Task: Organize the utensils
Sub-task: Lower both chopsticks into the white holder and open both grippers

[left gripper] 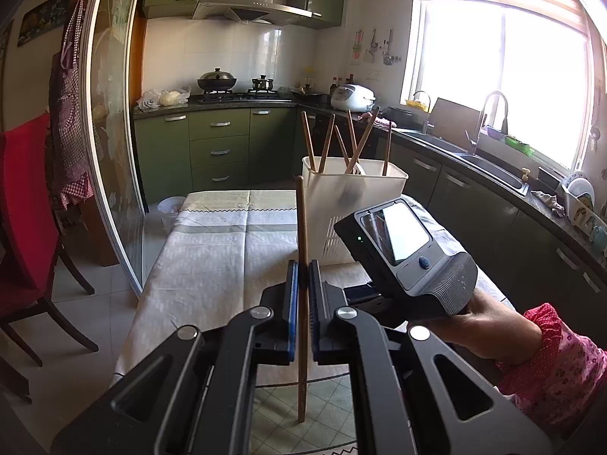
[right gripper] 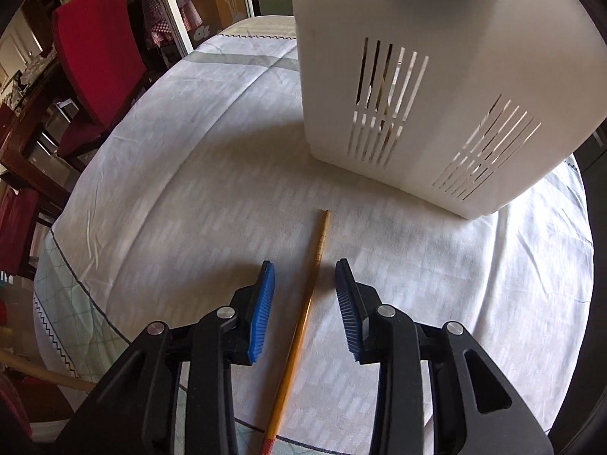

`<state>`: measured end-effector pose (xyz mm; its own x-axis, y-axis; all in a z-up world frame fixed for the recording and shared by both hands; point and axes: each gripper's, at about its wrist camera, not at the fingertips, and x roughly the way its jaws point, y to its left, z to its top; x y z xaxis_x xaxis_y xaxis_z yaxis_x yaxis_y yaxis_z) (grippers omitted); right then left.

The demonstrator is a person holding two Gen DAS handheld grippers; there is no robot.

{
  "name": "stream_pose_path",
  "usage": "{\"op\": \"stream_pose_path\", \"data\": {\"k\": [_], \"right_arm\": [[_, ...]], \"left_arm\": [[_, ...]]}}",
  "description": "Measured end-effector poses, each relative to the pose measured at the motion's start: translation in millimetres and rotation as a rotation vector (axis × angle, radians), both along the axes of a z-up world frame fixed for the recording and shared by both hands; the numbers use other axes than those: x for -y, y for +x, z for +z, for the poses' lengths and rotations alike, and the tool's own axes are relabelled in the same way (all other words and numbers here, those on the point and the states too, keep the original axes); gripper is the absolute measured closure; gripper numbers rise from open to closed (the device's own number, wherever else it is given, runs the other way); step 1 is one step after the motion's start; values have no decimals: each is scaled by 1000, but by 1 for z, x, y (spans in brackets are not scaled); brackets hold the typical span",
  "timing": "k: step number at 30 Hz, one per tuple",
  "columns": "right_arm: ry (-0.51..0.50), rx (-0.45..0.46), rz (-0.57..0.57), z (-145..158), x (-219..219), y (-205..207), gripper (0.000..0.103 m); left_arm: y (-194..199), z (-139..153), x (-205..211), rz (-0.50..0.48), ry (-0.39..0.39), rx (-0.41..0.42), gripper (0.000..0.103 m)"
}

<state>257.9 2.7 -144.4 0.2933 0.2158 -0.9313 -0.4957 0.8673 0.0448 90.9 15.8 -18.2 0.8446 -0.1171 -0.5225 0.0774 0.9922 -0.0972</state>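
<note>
My left gripper (left gripper: 302,276) is shut on a wooden chopstick (left gripper: 302,235) and holds it upright above the table, in front of the white slotted utensil holder (left gripper: 334,204). Several wooden chopsticks (left gripper: 356,144) stand in the holder. My right gripper (right gripper: 305,265) is open, low over the tablecloth, with its blue pads (right gripper: 263,303) on either side of another chopstick (right gripper: 303,314) that lies flat on the cloth. The holder (right gripper: 436,87) stands just beyond that chopstick's tip. The right gripper's body (left gripper: 409,254) shows in the left wrist view, held in a hand.
The table (left gripper: 212,250) has a pale patterned cloth. A red chair (left gripper: 26,204) stands at the left, with a glass sliding door (left gripper: 114,121) behind it. Green kitchen cabinets (left gripper: 220,148), a stove and a sink counter (left gripper: 474,159) lie beyond the table.
</note>
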Motion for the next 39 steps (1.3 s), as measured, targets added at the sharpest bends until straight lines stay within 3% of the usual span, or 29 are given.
{"op": "stream_pose_path", "data": {"k": [2,3,7,11,21,32,39], "right_arm": [[-9,4,10,0,-4,-3,94],[-13,9,11,0,-4,-3,96],[28,2,-7,5,0,-3,97],[110,52,-32,36,27,-9,97],[354,312,-95,136,113,-79,97],[394,479,-120,157,152,-138,97],[407,549,-150,156,162,-150,97]], "left_arm": [[-1,-1,-1,-1,1,3,98],[-2,-1,-2,0,1,5,98],[-2,-2,-5,3,-6,5,98],[-2,-1,-6,3,-7,2,98],[-7,5,-2,-5,12,25,98],[-12,7,4,-10,29,39,98],[-14,11,4,-17,39,47,98]]}}
